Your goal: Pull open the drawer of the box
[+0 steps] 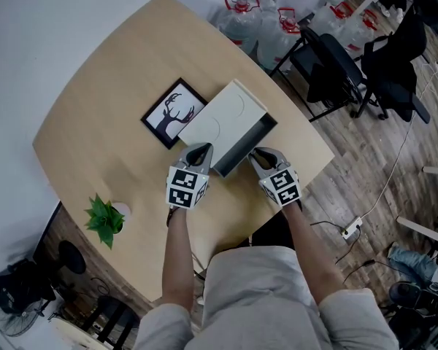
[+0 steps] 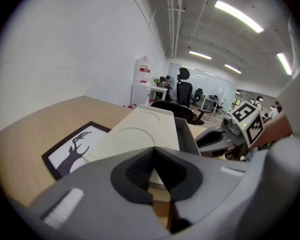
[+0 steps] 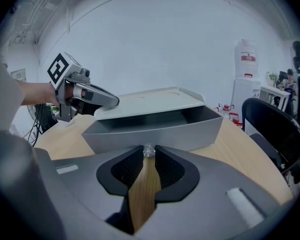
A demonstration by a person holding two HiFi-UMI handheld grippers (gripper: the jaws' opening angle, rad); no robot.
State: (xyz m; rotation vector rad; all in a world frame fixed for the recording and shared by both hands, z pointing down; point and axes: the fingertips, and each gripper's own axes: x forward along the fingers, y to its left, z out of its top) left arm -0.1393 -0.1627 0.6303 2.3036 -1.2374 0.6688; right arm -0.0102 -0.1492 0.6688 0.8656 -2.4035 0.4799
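On our wooden bench (image 1: 95, 93) the white box (image 1: 217, 115) lies slantwise near the front edge. Its grey drawer (image 1: 247, 141) stands partway out on the side of our right gripper (image 1: 260, 154). Both our forearms reach forward side by side, one to each near corner of the box. Our left gripper (image 1: 198, 152) has its jaws pressed together on nothing, its tip resting on the box's top. The right gripper is clamped on the drawer's small clear knob (image 3: 149, 150).

Box (image 1: 223, 115): cream top, grey drawer (image 1: 244, 146), clear knob (image 3: 148, 150). Picture (image 1: 174, 112): black frame, black deer on white. Table (image 1: 109, 86): pale wood. Plant (image 1: 102, 219): green.
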